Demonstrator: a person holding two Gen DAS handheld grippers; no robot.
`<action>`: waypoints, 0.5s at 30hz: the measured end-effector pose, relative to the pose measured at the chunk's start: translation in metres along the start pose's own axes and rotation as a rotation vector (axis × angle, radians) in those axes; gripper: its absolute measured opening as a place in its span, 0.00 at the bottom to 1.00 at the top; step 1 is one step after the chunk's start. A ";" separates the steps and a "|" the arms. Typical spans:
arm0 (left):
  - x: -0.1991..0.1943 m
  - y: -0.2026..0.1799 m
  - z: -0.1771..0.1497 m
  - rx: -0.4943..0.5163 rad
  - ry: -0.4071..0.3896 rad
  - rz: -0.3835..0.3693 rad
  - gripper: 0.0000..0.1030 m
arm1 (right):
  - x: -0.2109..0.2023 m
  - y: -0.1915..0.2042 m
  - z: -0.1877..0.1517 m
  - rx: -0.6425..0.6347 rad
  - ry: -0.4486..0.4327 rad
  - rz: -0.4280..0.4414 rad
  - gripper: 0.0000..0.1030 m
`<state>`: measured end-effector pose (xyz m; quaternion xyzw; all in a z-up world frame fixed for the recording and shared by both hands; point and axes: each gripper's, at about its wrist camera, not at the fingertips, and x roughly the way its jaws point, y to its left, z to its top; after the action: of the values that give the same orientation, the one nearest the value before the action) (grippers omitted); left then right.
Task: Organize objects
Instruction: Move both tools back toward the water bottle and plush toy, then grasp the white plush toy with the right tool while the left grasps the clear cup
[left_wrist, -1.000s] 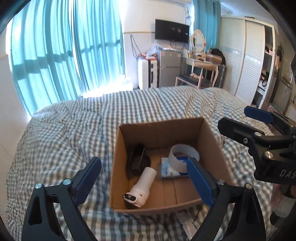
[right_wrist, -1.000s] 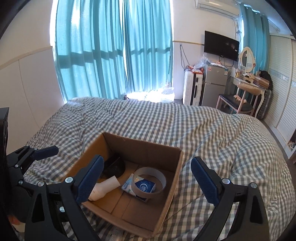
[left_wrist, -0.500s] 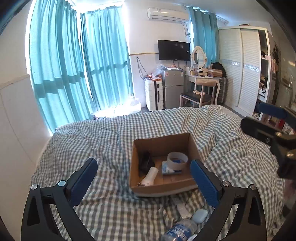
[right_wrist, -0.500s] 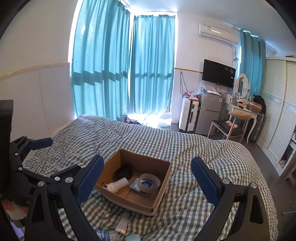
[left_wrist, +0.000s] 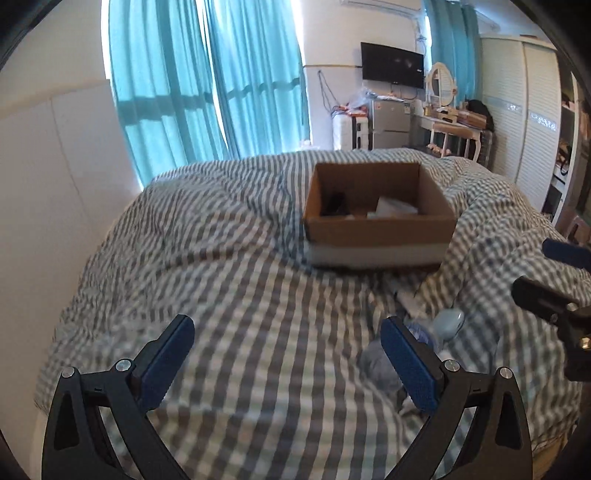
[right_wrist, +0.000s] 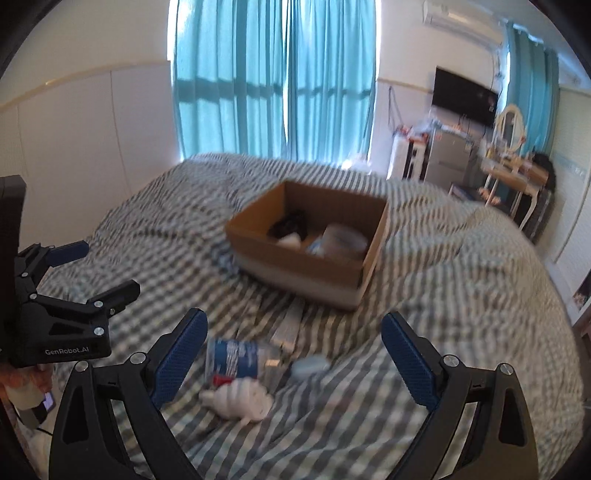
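I've pulled both grippers back and down from the cardboard box (right_wrist: 308, 245), now far ahead. Left gripper (left_wrist: 286, 363) and right gripper (right_wrist: 293, 354) gape wide, empty. The water bottle (right_wrist: 240, 358), near the right claw, looks next to box.

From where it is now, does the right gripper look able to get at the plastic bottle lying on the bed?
Probably yes: the right gripper is open and empty, and the plastic bottle lies uncovered on the checked bedspread just ahead.
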<state>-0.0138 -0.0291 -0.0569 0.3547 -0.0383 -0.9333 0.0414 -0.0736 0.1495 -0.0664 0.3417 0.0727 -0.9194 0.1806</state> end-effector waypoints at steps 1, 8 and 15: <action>0.004 0.001 -0.006 -0.009 0.016 -0.002 1.00 | 0.009 0.004 -0.009 -0.005 0.024 -0.003 0.93; 0.015 0.002 -0.032 0.008 0.048 0.001 1.00 | 0.060 0.028 -0.047 -0.004 0.177 0.104 0.93; 0.031 0.007 -0.044 -0.011 0.099 0.001 1.00 | 0.099 0.050 -0.070 -0.091 0.278 0.095 0.84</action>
<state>-0.0077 -0.0407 -0.1094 0.4003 -0.0313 -0.9147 0.0456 -0.0821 0.0938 -0.1844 0.4600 0.1224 -0.8495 0.2275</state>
